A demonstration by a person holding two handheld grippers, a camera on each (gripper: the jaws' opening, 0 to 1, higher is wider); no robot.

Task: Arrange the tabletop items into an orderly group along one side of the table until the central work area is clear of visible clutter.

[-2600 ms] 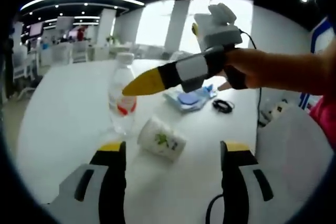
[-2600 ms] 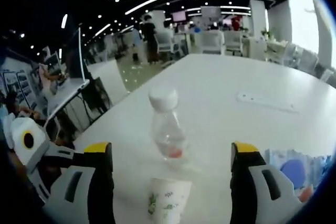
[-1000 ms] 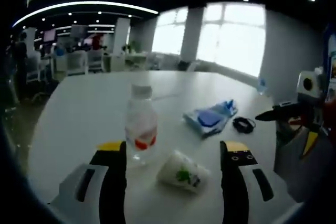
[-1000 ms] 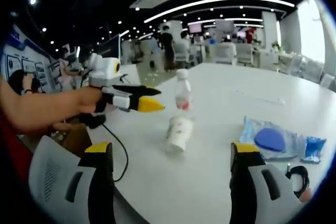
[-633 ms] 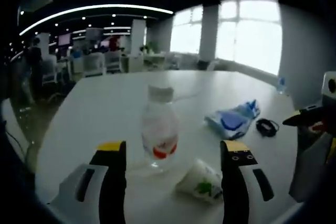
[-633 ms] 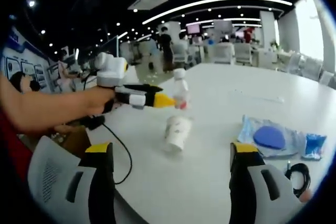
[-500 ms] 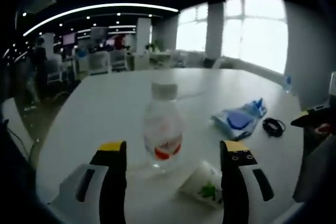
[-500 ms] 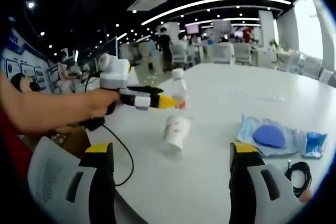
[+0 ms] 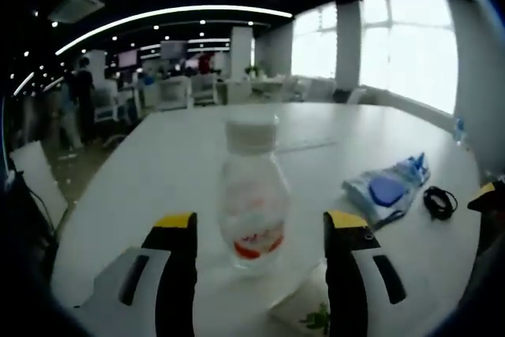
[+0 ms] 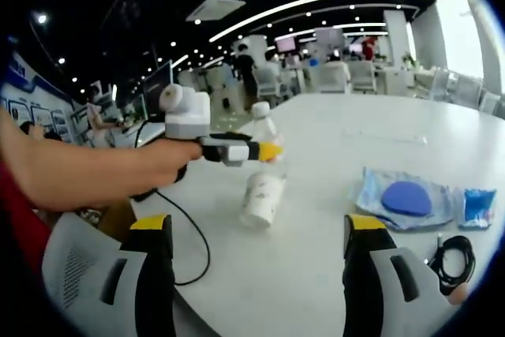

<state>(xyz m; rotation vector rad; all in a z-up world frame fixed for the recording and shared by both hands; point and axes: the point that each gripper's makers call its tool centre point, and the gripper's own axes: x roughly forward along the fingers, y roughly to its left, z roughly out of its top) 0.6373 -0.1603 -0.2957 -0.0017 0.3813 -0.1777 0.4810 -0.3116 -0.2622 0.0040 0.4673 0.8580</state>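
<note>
A clear plastic bottle point(image 9: 252, 195) with a white cap and red label stands upright on the white table point(image 9: 158, 171). My left gripper point(image 9: 256, 230) is open, and the bottle stands just ahead between its jaws. A paper cup point(image 9: 304, 313) with a green print lies on its side at the bottle's base. In the right gripper view the left gripper point(image 10: 271, 150), held by a person's hand, has its yellow tips beside the bottle point(image 10: 263, 125), above the fallen cup point(image 10: 262, 191). My right gripper point(image 10: 259, 230) is open, holding nothing, well back from them.
A blue-and-clear packet point(image 10: 406, 199) lies flat to the right, with a smaller blue packet point(image 10: 479, 204) and a black coiled cable point(image 10: 454, 262) beyond it. A white power strip point(image 10: 387, 138) lies farther back. A grey chair point(image 10: 79, 274) stands at the table's near edge.
The left gripper has moved in toward the bottle, which now looms larger between its jaws. The right gripper has barely moved.
</note>
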